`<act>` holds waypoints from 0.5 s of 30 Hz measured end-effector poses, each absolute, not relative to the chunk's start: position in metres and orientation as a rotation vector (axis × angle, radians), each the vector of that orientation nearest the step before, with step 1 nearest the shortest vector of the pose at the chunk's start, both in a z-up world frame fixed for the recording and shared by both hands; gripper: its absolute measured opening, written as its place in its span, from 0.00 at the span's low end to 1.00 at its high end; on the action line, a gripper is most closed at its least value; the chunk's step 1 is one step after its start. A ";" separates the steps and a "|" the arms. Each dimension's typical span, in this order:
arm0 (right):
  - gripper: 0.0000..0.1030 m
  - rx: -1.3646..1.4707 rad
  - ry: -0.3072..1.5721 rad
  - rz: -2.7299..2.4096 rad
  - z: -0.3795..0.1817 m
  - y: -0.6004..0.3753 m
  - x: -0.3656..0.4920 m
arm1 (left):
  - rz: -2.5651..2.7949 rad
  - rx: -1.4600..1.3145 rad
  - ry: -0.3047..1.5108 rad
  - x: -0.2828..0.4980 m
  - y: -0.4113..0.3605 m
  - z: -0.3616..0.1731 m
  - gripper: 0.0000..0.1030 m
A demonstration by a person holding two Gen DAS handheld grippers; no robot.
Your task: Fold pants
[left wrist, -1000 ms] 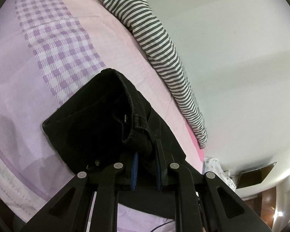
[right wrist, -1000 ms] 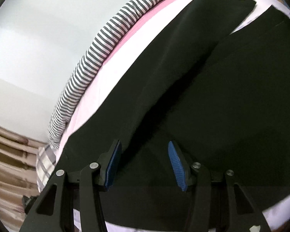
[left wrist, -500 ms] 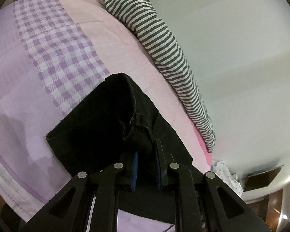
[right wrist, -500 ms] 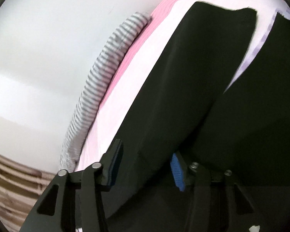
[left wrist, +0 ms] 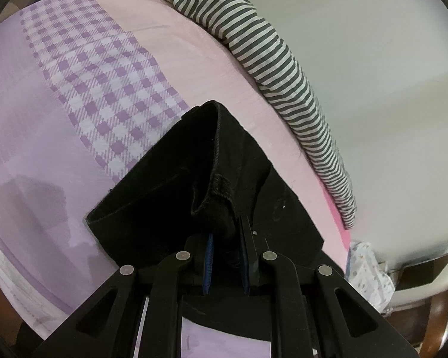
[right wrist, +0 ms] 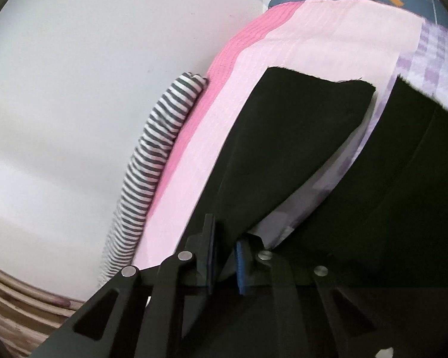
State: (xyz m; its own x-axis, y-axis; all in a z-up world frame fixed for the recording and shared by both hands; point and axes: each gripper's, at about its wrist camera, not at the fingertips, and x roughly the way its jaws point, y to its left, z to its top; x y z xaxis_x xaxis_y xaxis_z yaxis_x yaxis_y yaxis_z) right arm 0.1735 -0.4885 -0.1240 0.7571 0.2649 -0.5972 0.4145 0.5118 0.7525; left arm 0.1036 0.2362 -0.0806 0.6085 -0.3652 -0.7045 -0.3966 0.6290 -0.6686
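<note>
Pink and lilac checked bedding (left wrist: 83, 95) on the bed carries the black pants (left wrist: 164, 191). Left gripper (left wrist: 226, 256) jaws are clamped on the bunched waistband; right gripper (right wrist: 225, 264) jaws are closing on a leg's edge (right wrist: 283, 149). Striped cloth (left wrist: 283, 68) lies along the wall.

Both cams ride the grippers, angled down, super close to the black pants (left wrist: 170, 191). Left one looks along the bed (left wrist: 38, 137) toward the wall; right one does too. Both catch the striped cloth (left wrist: 271, 68).
</note>
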 end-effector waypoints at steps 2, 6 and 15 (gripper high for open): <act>0.07 1.009 0.764 -0.112 -0.116 -0.488 0.176 | 0.018 -0.915 0.962 0.105 0.237 -0.082 0.15; 0.05 0.862 0.795 -0.144 -0.087 -0.478 0.173 | 0.014 -0.857 0.998 0.112 0.238 -0.082 0.15; 0.04 0.670 0.816 -0.179 -0.038 -0.456 0.113 | -0.084 -0.653 1.107 0.125 0.247 -0.078 0.15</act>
